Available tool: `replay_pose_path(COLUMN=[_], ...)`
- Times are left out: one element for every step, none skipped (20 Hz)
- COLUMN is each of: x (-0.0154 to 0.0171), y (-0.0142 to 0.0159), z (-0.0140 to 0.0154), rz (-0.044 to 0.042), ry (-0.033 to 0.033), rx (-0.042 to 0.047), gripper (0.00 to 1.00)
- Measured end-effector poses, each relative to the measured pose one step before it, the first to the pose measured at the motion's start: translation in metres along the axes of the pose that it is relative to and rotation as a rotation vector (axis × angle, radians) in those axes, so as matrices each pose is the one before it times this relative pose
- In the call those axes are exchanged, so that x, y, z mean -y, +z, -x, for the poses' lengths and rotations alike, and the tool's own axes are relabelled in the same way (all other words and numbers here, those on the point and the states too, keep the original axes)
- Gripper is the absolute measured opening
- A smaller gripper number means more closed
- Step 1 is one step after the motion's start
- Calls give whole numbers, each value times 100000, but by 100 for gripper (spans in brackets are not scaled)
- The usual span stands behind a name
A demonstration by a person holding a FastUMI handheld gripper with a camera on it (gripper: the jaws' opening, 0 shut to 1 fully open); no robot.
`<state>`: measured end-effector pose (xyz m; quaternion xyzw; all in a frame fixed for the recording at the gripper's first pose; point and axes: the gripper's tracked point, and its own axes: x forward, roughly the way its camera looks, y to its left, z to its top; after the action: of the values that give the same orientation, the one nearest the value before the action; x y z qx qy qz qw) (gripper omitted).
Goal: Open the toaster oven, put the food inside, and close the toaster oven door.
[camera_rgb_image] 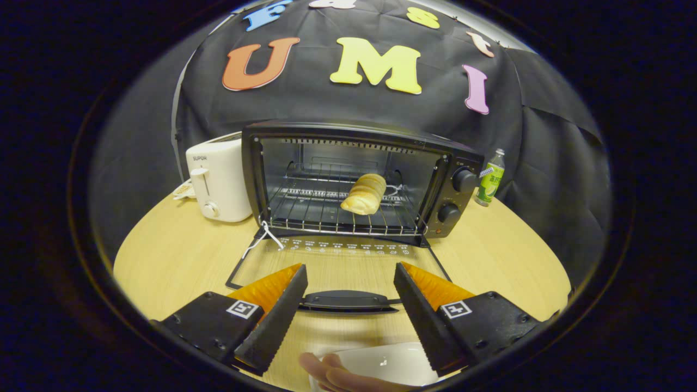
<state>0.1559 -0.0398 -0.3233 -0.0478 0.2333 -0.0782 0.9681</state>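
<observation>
The gripper point(350, 283) has two wedge-shaped fingers point(272, 321) with saw-toothed inner edges and ribbed outer faces. Each sits on a flat black block fastened with small dark screws (several per block). A square white tag with a black pattern marks the top of each block. Below them a person's fingers point(332, 375) show, no sleeve visible.

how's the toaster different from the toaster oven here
The toaster is white and closed-bodied with a side lever; the toaster oven is black, wider, with its glass door dropped open and a bread roll on its rack. The toaster has one front knob, the oven two. Both stand on the wooden table, beyond the gripper, whose jaws are open.
</observation>
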Motion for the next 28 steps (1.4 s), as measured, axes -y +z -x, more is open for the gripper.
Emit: replay_pose_path(x=[-295,-252,-142,-206,-140,-16,-184,-392,-198,89,228,125,-240,69,-60,-121,-48,53,0,-33,46,4,-5,-3,90,84,142,481], y=[-603,-595,-476,-495,-535,-699,-814,-918,-722,-394,204,615,396,-102,621,-56,115,68,221,355,400,628,887,1319,1662,2163,2201,2349], z=[258,304,299,251,225,217,134,-47,-159,-382,-529,-481,-33,4,342,-65,149,118,243,265,425,481,469,440,174,74,75,456], rz=[-1662,-1170,-290,424,907,503,-595,-1880,-1983,-478,672,663,-683,491,309,-1001,-692,263,-17,564,227,260,584,1524,2448,2716,3090,2230], ry=[1505,1396,456,177,-288,-697,255,1515,607,-135,-923,262,-794,130,-247,-163,-137,-110,-159,-137,-81,-194,-487,-727,-826,-521,-776,-1916], rx=[-2281,-2060,-1475,-897,-956,-1756,-2623,-3341,-3422,-2302,261,2363,-215,34,2118,414,245,37,633,1789,2269,3314,3960,4857,6145,7844,7486,8382], gripper=[100,100,100,100,100,100,100,100,100,100,100,100,100,100,100,100,100,100,100,100,100,100,100,100,100,100,100,100])
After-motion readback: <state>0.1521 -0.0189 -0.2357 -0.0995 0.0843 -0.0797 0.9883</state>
